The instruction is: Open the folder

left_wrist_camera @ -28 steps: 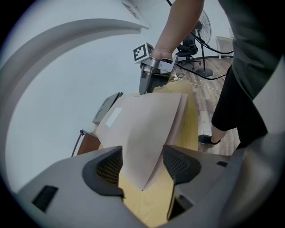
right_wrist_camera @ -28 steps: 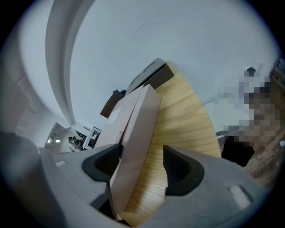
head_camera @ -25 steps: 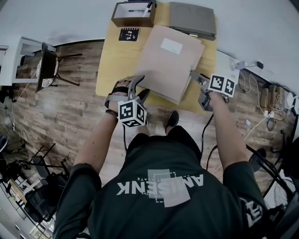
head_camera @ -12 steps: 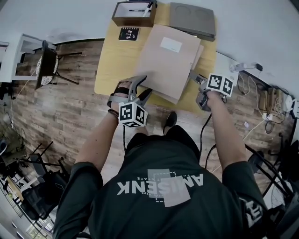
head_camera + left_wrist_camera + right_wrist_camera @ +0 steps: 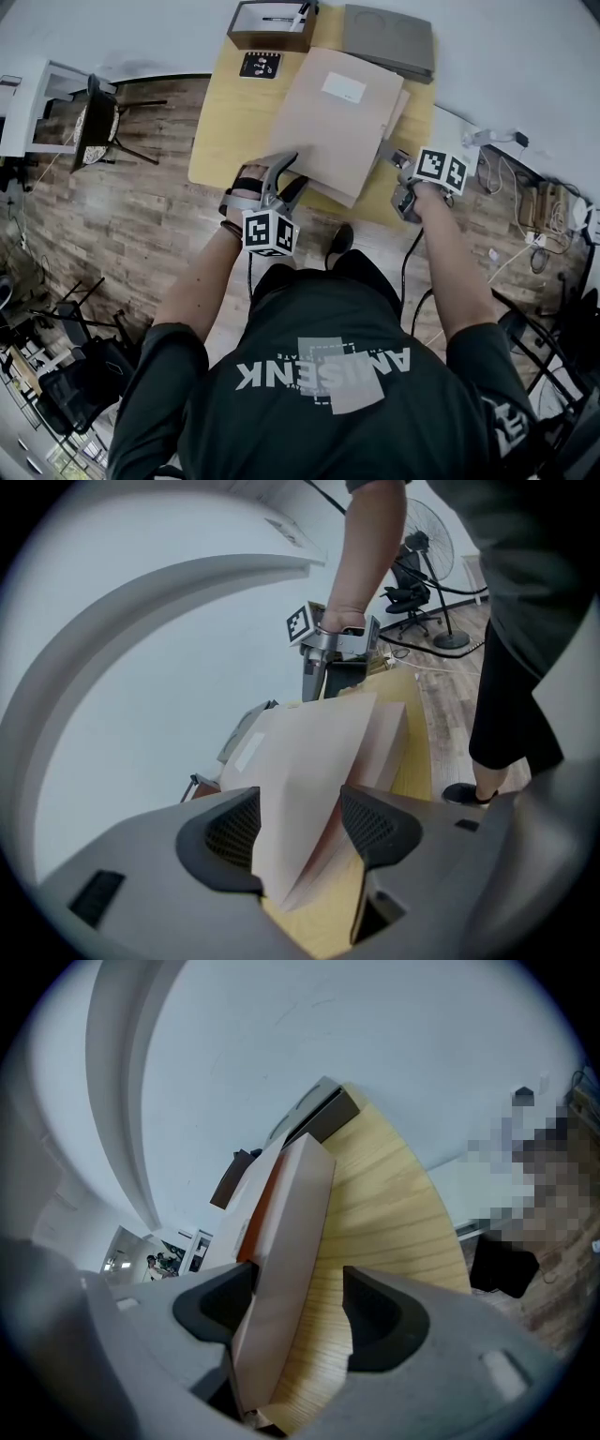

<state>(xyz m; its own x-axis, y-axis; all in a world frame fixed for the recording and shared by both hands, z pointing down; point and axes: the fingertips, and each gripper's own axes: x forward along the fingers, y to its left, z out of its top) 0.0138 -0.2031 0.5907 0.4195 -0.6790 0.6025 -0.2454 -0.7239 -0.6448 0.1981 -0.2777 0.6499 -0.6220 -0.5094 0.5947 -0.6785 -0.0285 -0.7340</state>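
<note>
A beige card folder (image 5: 337, 122) lies on the yellow wooden table (image 5: 225, 122). My left gripper (image 5: 293, 172) is at its near left corner. In the left gripper view the lifted cover (image 5: 309, 761) and the layer under it run between the jaws, which stand wide and are closing; the right pad (image 5: 375, 827) stands apart from the card. My right gripper (image 5: 390, 155) is at the folder's right edge. There the folder's edge (image 5: 281, 1241) lies against the left jaw, with bare table showing before the right jaw. The right gripper (image 5: 328, 653) also shows across the folder.
At the table's far edge stand a brown box with pens (image 5: 270, 26), a small black notebook (image 5: 259, 66) and a flat grey case (image 5: 387, 39). A chair (image 5: 98, 131) stands on the wood floor at left. Cables (image 5: 525, 187) lie at right.
The folder's cover has shifted a little, so a lower layer now shows along its right edge. The left gripper has tilted slightly. The right gripper has stayed where it was.
</note>
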